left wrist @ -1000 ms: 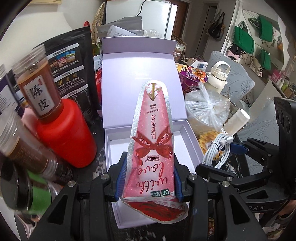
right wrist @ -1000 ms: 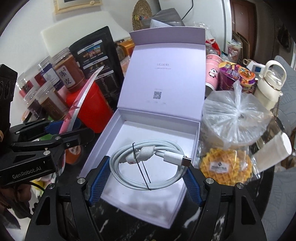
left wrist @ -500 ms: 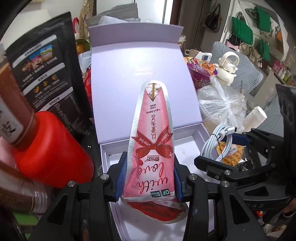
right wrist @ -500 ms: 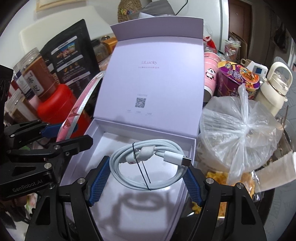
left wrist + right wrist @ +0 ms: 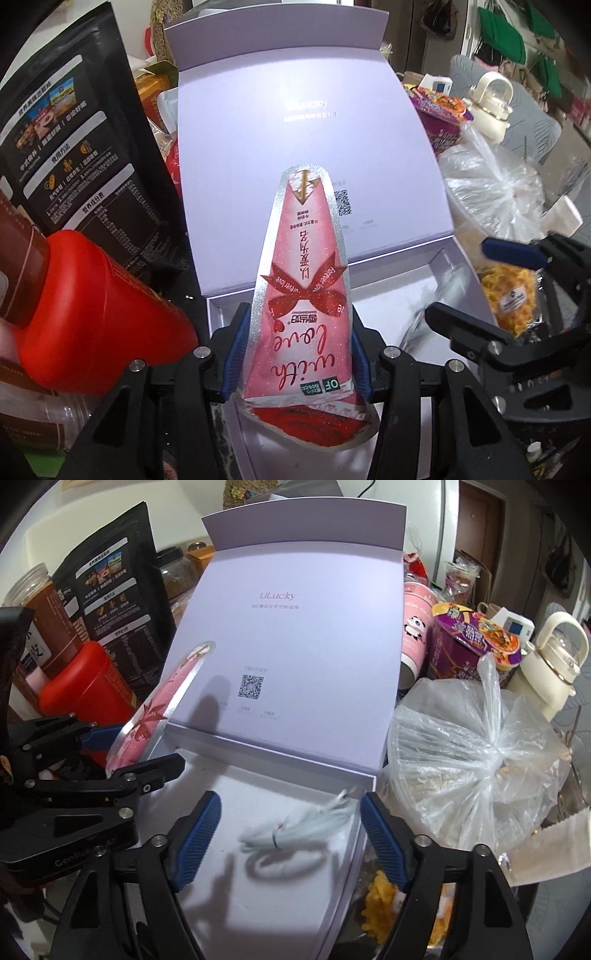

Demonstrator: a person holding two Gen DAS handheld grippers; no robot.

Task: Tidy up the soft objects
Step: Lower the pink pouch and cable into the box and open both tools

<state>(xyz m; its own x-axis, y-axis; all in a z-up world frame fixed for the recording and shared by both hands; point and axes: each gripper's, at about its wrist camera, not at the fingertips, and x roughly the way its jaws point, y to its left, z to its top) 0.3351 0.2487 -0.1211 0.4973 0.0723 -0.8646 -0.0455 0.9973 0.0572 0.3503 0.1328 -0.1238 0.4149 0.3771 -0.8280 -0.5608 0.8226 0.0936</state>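
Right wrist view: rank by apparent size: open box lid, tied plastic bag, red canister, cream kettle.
1. open box lid
2. tied plastic bag
3. red canister and cream kettle: look alike; the canister is partly hidden, so unranked.

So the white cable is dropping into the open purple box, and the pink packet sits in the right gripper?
Not quite: the pink packet sits in the left gripper, as the left wrist view shows. The white cable is indeed dropping into the open purple box.
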